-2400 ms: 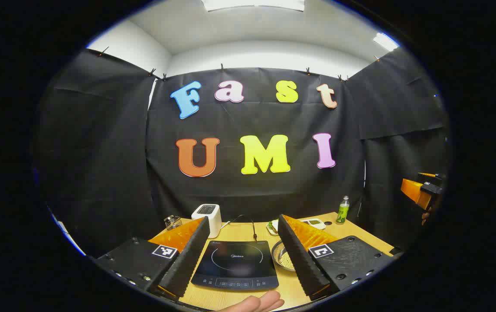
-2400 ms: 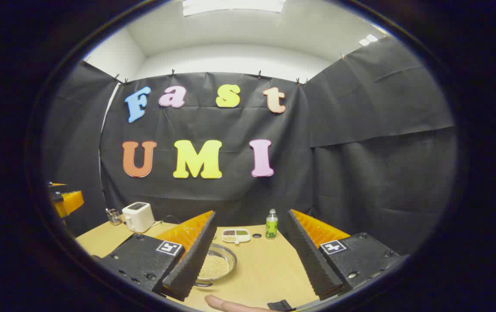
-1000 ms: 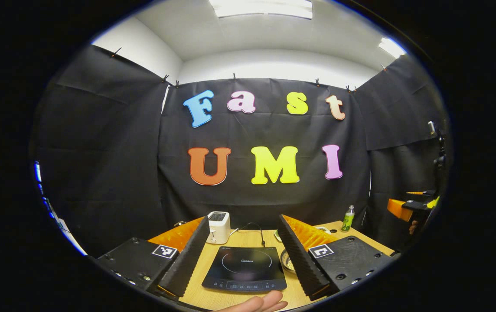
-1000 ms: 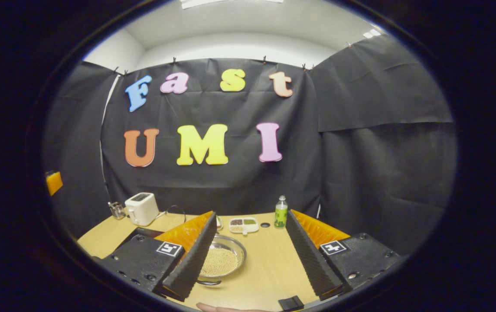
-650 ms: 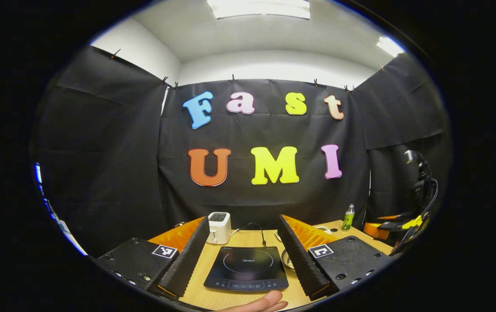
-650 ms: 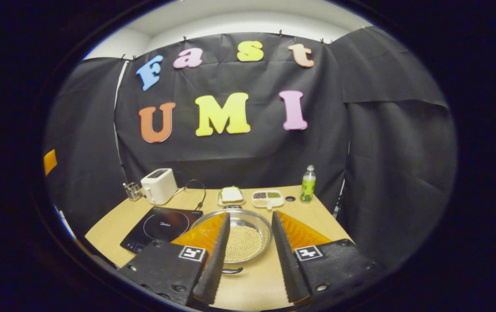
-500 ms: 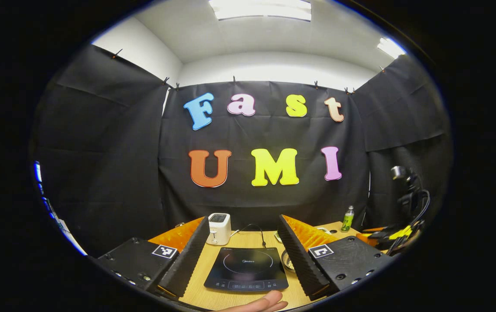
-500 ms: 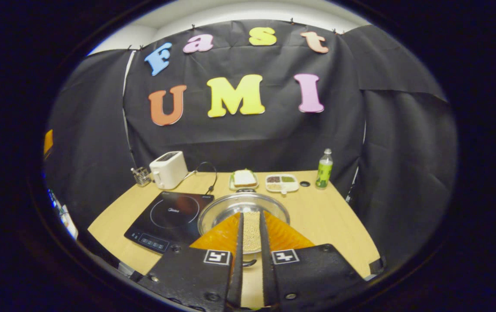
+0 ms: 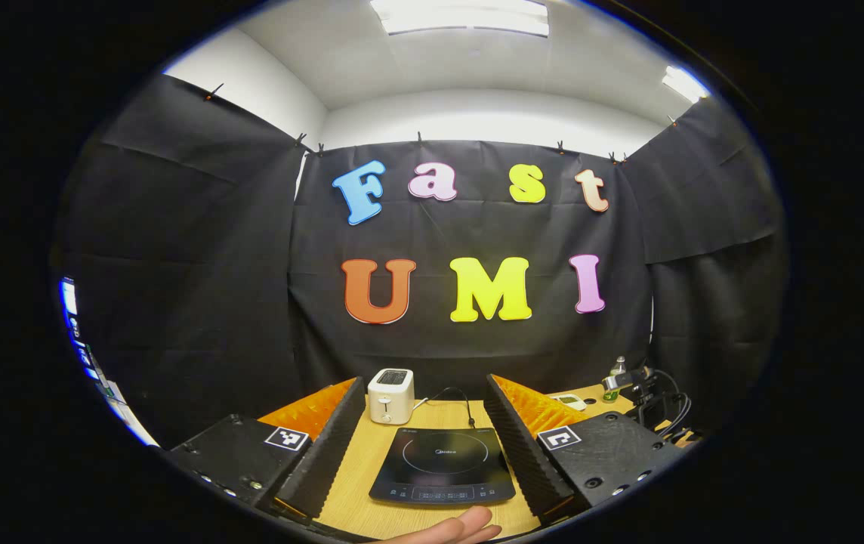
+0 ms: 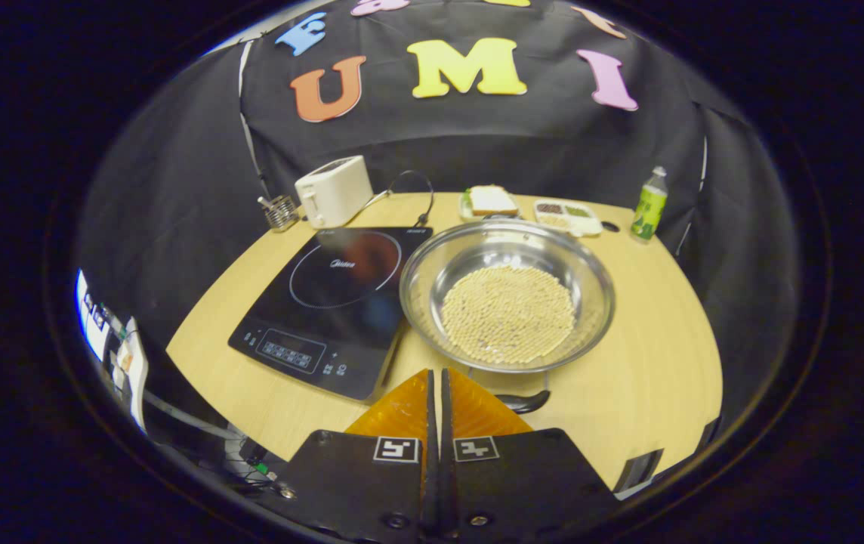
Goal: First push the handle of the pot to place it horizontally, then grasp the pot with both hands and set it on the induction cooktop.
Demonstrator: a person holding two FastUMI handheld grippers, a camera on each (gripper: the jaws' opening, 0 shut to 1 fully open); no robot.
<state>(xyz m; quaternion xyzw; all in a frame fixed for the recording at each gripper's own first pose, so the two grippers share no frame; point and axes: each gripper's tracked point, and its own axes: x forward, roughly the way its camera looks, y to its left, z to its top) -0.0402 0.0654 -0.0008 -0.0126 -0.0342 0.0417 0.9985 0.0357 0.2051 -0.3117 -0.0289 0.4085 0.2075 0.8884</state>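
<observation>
A steel pot [image 10: 432,272] holding pale beans stands on the wooden table [image 10: 651,363], just right of the black induction cooktop [image 10: 326,295]. The pot's dark handle [image 10: 526,400] sticks out from its near rim toward me. My right gripper [image 10: 436,372] is shut with nothing between its fingers; its tips hover just left of that handle, above the table. My left gripper [image 9: 424,380] is open and held above the near edge of the table, with the induction cooktop [image 9: 443,465] lying between its fingers. The right gripper's body and cables [image 9: 647,393] show at the far right.
At the back stand a white toaster [image 10: 334,189] with its cord, a small wire holder [image 10: 279,211], a plate with bread [image 10: 492,200], a divided dish [image 10: 568,215] and a green bottle [image 10: 649,202]. A hand [image 9: 447,529] shows at the bottom edge.
My right gripper has gone from open to shut, risen and tipped down over the pot's near side. The left gripper has barely shifted and stays open.
</observation>
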